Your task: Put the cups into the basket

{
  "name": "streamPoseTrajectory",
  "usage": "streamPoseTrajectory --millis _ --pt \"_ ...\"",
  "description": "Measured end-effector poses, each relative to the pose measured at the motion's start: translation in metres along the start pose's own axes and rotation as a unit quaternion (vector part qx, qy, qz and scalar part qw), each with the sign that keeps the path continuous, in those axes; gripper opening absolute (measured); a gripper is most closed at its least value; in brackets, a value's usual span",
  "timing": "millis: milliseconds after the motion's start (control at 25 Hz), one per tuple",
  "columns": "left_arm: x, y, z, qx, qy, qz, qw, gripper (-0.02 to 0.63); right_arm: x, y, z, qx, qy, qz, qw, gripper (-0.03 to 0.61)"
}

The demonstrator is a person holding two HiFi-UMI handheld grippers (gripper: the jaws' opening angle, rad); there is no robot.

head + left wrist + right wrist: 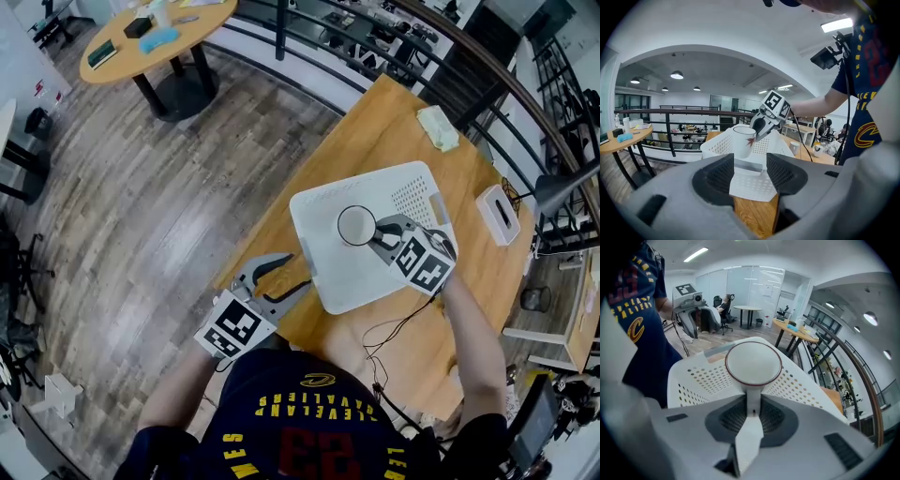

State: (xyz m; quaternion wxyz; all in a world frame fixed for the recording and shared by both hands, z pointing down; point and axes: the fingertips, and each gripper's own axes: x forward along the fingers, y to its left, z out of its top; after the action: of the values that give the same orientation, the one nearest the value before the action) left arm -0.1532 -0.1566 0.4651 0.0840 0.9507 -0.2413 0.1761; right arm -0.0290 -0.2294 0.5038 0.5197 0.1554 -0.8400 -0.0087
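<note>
Cup (356, 225) is hanging over the open white basket (349, 281), its mouth facing up. It is showing as white and round, with a thin dark red line running round the rim, a small red leaf mark on its side and a flat white handle. The right tool (380, 234) is pinching that handle between its jaws, which are sitting close together on it. The basket, its walls pierced with rows of small holes, is resting on the wooden table (375, 122). The left tool (296, 272) is hovering at the table's near edge, just beside the basket, its jaws standing spread with nothing between the pads.
</note>
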Motion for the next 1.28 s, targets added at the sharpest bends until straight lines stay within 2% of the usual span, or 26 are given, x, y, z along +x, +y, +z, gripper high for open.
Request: streamPoseTrajectory --millis 560,880,1280 --pt "0.011 0.038 -0.020 -0.029 0.011 -0.005 0.9995 0.221 0.089 0.003 -0.004 -0.024 0.017 0.039 0.999 0.060" --pt "0.012 0.054 -0.026 -0.043 0.015 -0.002 0.9989 0.221 0.120 0.009 -0.004 -0.016 0.021 0.070 0.997 0.061" --pt "0.023 0.059 -0.025 -0.045 0.019 -0.009 0.9987 0.221 0.148 0.021 -0.015 -0.045 0.030 0.092 0.994 0.060"
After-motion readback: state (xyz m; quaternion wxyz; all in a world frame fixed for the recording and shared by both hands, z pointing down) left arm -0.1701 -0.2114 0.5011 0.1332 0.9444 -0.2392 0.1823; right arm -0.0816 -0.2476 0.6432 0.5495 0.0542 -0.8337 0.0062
